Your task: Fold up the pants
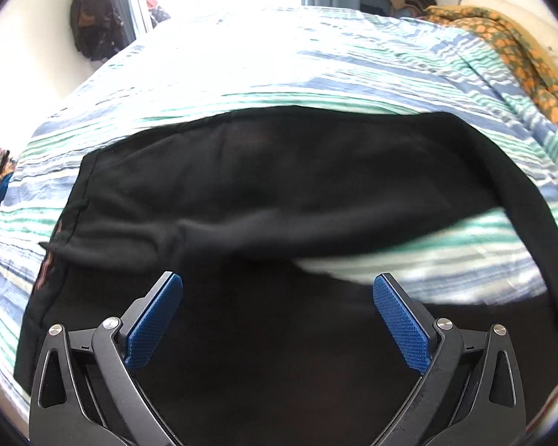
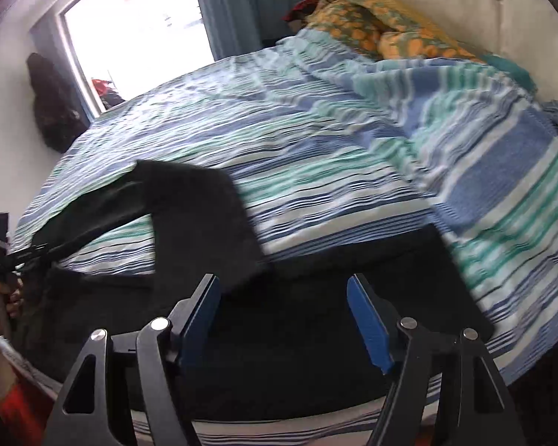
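Observation:
Black pants (image 1: 279, 193) lie spread on a bed with a blue, green and white striped cover (image 1: 279, 63). In the left wrist view one leg runs across and the other bends down the right side, with striped cover showing between them. My left gripper (image 1: 278, 282) is open and empty just above the near black cloth. In the right wrist view the pants (image 2: 204, 223) lie at the near edge of the bed. My right gripper (image 2: 283, 284) is open and empty above the black cloth. The left gripper (image 2: 22, 254) shows at the far left, held in a hand.
An orange and green floral blanket (image 2: 383, 33) is bunched at the head of the bed by a white wall. A bright window (image 2: 137, 29) and a blue curtain (image 2: 249, 3) stand beyond the bed. Dark clothes (image 2: 55, 107) hang on the left wall.

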The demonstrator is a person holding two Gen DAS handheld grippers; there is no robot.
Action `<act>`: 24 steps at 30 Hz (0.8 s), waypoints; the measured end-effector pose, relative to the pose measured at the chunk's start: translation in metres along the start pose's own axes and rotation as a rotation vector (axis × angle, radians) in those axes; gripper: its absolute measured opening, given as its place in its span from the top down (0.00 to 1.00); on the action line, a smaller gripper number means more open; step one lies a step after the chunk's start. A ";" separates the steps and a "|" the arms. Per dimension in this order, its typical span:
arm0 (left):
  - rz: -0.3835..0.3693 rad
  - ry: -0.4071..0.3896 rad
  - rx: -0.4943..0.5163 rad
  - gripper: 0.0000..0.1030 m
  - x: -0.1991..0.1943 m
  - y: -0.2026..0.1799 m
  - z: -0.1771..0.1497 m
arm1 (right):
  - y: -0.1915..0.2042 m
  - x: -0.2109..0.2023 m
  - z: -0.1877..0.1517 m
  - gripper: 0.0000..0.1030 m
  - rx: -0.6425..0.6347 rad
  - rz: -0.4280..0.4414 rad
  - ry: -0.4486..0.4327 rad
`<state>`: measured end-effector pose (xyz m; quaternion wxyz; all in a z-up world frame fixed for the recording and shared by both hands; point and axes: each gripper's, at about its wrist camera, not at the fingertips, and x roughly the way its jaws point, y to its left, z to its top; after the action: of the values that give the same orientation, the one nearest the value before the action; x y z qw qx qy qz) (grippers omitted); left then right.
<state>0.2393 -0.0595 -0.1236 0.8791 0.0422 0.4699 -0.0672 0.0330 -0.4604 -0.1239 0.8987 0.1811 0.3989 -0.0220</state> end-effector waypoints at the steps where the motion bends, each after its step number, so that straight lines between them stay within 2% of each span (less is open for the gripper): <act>1: -0.018 0.012 0.013 0.01 -0.011 -0.006 -0.016 | 0.027 0.011 -0.010 0.31 -0.030 0.065 0.027; 4: -0.026 0.057 0.026 0.01 -0.025 -0.019 -0.067 | 0.098 0.048 -0.041 0.31 -0.129 0.162 0.125; 5: -0.022 0.082 0.033 0.01 -0.023 -0.022 -0.083 | 0.114 0.060 -0.051 0.32 -0.160 0.169 0.162; 7: -0.002 0.144 0.024 0.00 -0.010 -0.022 -0.108 | 0.132 0.084 -0.070 0.31 -0.227 0.093 0.227; 8: -0.009 0.134 -0.002 0.00 -0.007 -0.019 -0.116 | 0.137 0.090 -0.078 0.30 -0.269 0.056 0.229; 10: -0.016 0.073 0.000 0.00 -0.010 -0.019 -0.123 | 0.141 0.093 -0.090 0.26 -0.320 0.042 0.199; 15: -0.026 0.054 0.030 0.00 -0.005 -0.020 -0.126 | 0.136 0.097 -0.092 0.18 -0.280 0.079 0.196; 24: -0.041 0.008 0.079 0.00 -0.009 -0.022 -0.135 | 0.147 0.099 -0.091 0.04 -0.307 0.058 0.205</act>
<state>0.1203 -0.0625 -0.1911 0.8733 0.0677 0.4712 -0.1034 0.0632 -0.2813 -0.2069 0.8706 0.0548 0.4818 0.0837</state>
